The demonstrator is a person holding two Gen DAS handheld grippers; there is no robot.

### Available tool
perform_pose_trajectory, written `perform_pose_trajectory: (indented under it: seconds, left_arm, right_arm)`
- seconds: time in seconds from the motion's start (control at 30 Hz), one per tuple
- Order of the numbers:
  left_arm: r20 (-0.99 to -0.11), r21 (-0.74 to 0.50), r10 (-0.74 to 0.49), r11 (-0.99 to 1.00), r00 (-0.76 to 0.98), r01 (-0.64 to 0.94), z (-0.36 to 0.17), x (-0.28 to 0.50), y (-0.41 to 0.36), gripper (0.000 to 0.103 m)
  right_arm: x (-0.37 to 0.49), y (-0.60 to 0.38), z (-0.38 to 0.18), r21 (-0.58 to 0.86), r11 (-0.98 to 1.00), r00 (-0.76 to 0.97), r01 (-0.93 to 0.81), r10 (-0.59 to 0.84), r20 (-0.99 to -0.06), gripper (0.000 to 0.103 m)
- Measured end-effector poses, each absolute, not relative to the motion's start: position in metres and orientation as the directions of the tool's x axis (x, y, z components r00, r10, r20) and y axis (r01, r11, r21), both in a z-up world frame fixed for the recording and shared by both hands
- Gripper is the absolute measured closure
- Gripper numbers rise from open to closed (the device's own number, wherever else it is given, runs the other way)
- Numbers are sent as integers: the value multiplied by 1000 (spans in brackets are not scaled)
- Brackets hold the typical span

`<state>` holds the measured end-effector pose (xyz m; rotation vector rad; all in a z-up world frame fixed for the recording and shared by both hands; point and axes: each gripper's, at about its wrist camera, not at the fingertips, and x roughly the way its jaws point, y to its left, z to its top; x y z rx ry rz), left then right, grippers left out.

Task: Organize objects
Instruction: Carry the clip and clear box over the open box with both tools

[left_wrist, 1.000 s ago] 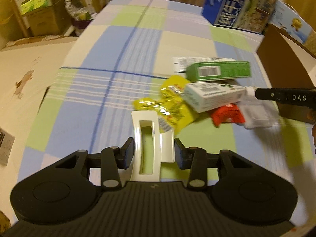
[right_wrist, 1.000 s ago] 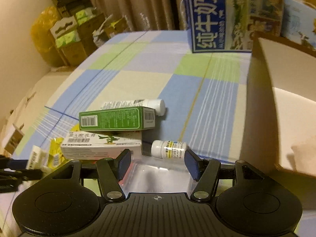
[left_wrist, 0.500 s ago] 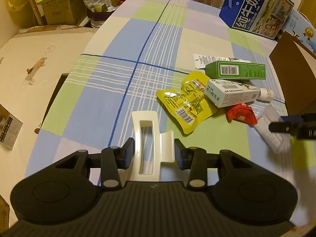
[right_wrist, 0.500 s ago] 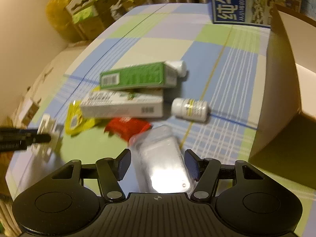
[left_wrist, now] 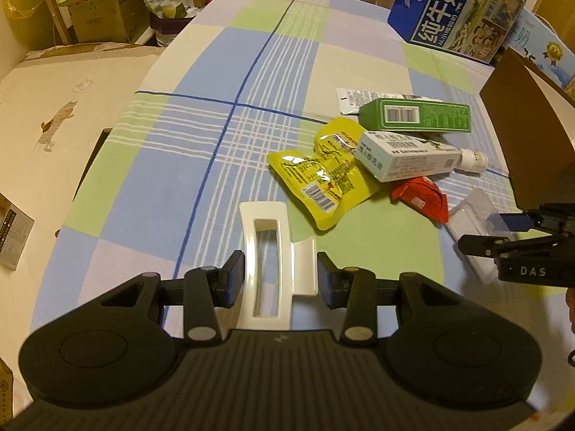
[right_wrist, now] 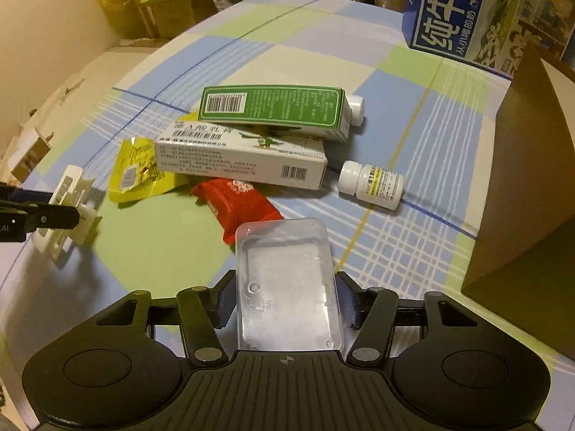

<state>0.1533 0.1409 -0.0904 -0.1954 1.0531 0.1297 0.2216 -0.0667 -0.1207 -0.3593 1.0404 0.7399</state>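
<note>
Left wrist footage shows the left gripper closed on a cream-white plastic hair claw clip, the jaws pressed against its two sides and the clip held just above the checked blue, green and cream tablecloth. From the right wrist, the right gripper is seen clamped in the same way on a clear rectangular plastic case, whose far end reaches the red foil packet. Beyond these, in the middle of the table, a loose pile is found: a yellow foil snack pouch, a white medicine carton and, leaning on it, a green carton with a barcode that lies across a white squeeze tube. A small white pill bottle with a yellow label lies on its side just right of the white carton. A brown cardboard box stands at the right edge, and a blue milk carton case sits at the far side. The step in hand is judged to be a double pick: both items are gripped, neither has been stowed, and the pile is untouched. Which place is meant for them cannot be told for certain, though the brown box is the likely one. Next, the case would need to be carried right and up over the box wall, with the clip following behind so that the two grippers are kept apart.
</note>
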Motion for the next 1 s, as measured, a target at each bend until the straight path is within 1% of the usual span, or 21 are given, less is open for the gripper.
perform_pose_trajectory:
  seconds: [0.17, 0.43, 0.67, 1.0]
  left_arm:
    - [-864, -108, -2, 978, 504, -181, -85, 149, 133, 66]
    - [-844, -118, -37, 986, 535, -117, -69, 146, 108, 66]
    - [-819, -129, -96, 991, 566, -18, -51, 149, 70, 66]
    - [-775, -139, -204, 978, 598, 154, -26, 166, -4, 66]
  right_arm:
    - [213, -78, -111, 86, 727, 313, -681, 396, -863, 49]
    - [197, -112, -81, 138, 759, 341, -636, 437, -832, 49]
    - [185, -158, -56, 176, 802, 386, -571, 451, -805, 49]
    - [184, -232, -24, 194, 870, 484, -453, 423, -766, 49]
